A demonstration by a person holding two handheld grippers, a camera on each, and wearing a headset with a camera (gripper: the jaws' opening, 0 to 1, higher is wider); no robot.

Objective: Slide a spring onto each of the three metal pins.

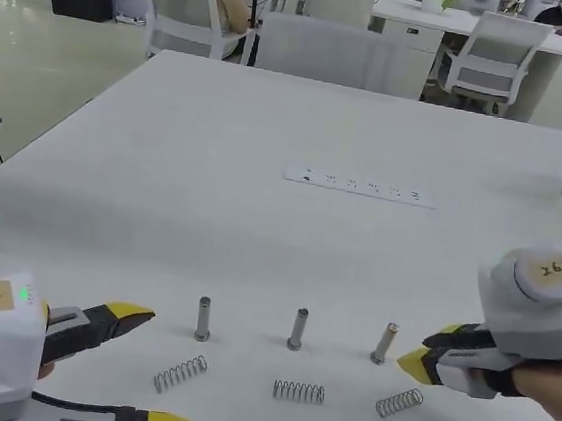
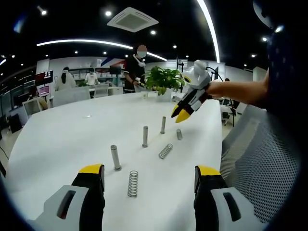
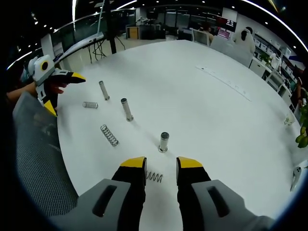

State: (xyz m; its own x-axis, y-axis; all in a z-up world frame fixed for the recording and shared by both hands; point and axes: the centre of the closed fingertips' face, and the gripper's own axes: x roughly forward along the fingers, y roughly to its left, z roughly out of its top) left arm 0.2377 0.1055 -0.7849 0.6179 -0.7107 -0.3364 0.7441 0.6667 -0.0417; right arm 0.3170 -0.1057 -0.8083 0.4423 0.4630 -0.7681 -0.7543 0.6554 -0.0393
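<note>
Three metal pins stand upright in a row across the near part of a white table [image 1: 268, 139]: the left pin [image 1: 203, 320], the middle pin [image 1: 298, 329] and the right pin [image 1: 385, 343], all bare. Just on the near side of each a spring lies on its side: the left spring [image 1: 180, 373], the middle spring [image 1: 299, 391] and the right spring [image 1: 400, 402], none touching its pin. The right gripper [image 3: 161, 163], jaws a narrow gap apart and holding nothing, reaches in from the right and sits just right of the right pin, with the right spring close to its tips on the near side. In the right gripper view that spring lies across the gap, its long axis running from one jaw toward the other, so a plain squeeze would likely press it end to end. A turn of the wrist looks needed for the jaws to close on the coil's sides. The left gripper [image 2: 149, 171], jaws spread wide and empty, sits at the near left with the left spring straight ahead between them, its long axis roughly in line with the jaws. The middle spring lies between the two grippers, apart from both. No spring is on a pin yet, and the right gripper looks closest to a first pick
</note>
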